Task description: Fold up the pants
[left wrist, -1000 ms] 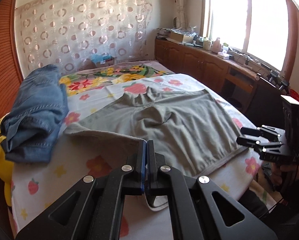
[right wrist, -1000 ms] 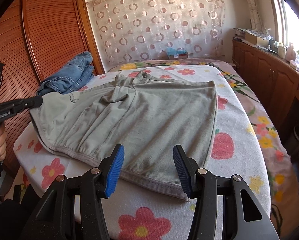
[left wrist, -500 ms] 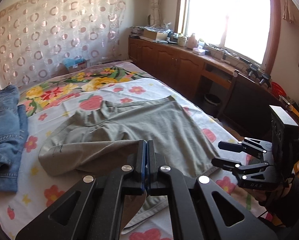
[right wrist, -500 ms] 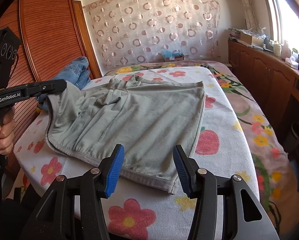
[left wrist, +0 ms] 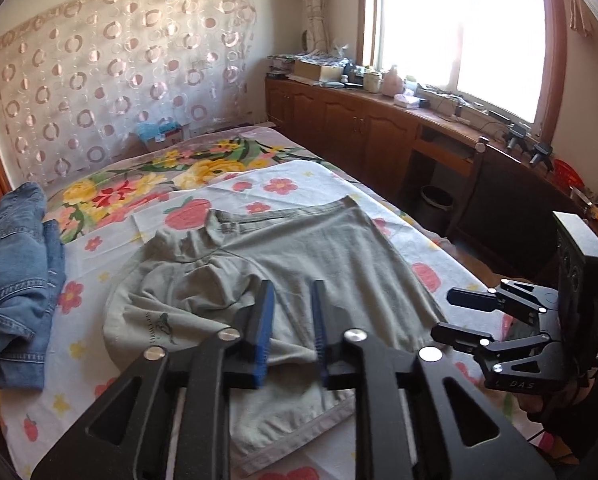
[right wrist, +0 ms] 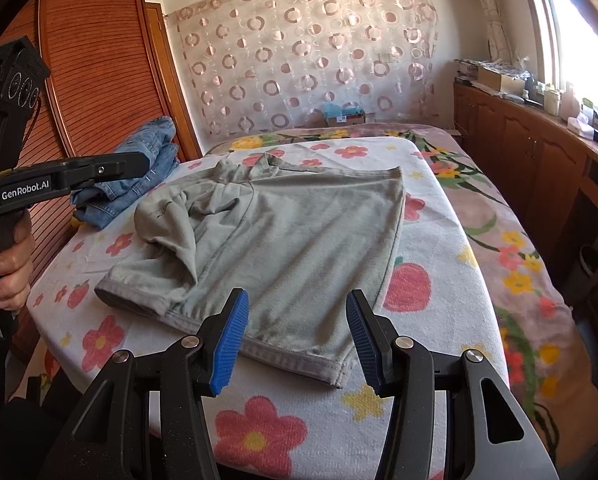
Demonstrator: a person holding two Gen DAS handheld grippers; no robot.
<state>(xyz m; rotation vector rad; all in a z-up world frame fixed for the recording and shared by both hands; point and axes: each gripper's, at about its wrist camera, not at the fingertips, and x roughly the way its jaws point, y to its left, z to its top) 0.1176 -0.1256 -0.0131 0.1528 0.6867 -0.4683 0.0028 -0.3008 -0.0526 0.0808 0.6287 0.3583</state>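
Grey pants (left wrist: 299, 264) (right wrist: 291, 232) lie flat on the flowered bed sheet (right wrist: 427, 240). Their left part is turned over onto the rest, in a rumpled flap (right wrist: 167, 232). My left gripper (left wrist: 292, 332) (right wrist: 135, 168) hovers above the left side of the pants with its jaws opening. Nothing is between its pads; the cloth lies below them. My right gripper (right wrist: 297, 336) (left wrist: 445, 314) stands open over the near hem of the pants, holding nothing. A hand (right wrist: 7, 264) grips the left gripper's handle.
A pile of blue jeans (left wrist: 11, 280) (right wrist: 139, 176) lies at the bed's far left, against a wooden wardrobe (right wrist: 99, 80). Wooden cabinets (left wrist: 359, 136) with clutter run under the window on the right. A dark bin (left wrist: 437, 200) stands by them, and a box (right wrist: 343, 116) at the head of the bed.
My left gripper carried the pants' left edge rightwards over the rest, then let it go; its jaws went from shut to apart. The right gripper stayed put.
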